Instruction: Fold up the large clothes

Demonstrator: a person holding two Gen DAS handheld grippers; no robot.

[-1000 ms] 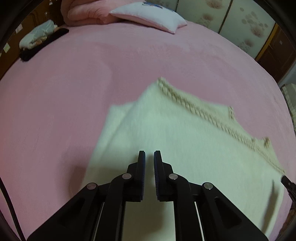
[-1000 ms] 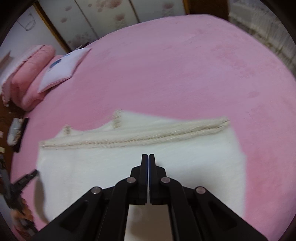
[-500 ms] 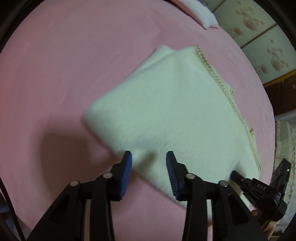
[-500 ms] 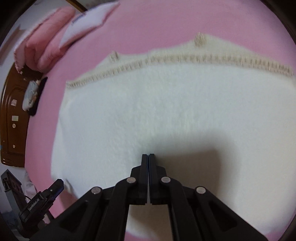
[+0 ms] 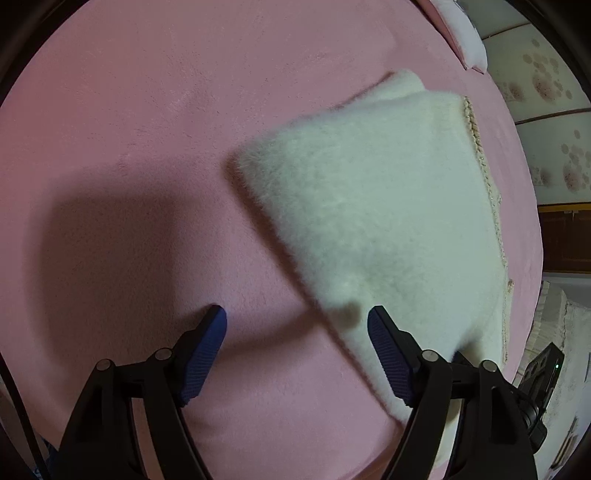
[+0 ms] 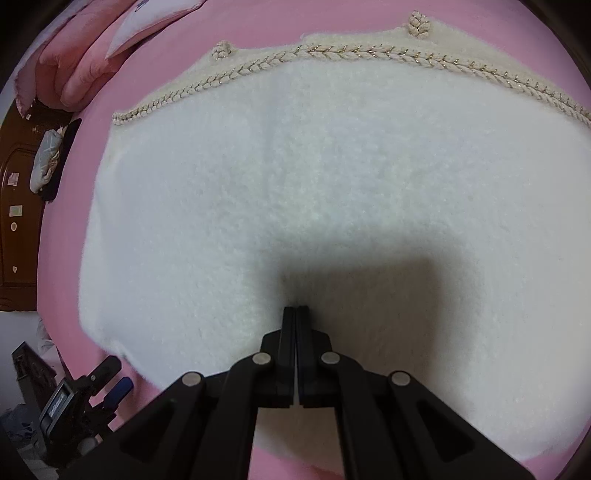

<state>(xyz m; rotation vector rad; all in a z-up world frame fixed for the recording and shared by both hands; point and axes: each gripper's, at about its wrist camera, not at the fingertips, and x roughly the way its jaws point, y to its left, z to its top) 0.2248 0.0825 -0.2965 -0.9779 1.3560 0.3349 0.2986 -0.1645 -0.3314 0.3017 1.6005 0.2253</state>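
Left wrist view: left hand-held gripper [image 5: 295, 326], jaws opening, blue pads apart, nothing pinched; its right pad sits over the near left edge of a folded cream fleece garment [image 5: 384, 206] lying flat on a pink bed [image 5: 140, 122]. Right wrist view: right hand-held gripper [image 6: 296, 308], jaws together, tips on the garment; braided trim [image 6: 347, 51] along the far edge.

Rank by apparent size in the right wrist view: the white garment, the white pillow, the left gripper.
1. white garment, fills most of the frame.
2 and 3. white pillow and left gripper look similar; distance differs, so unranked.
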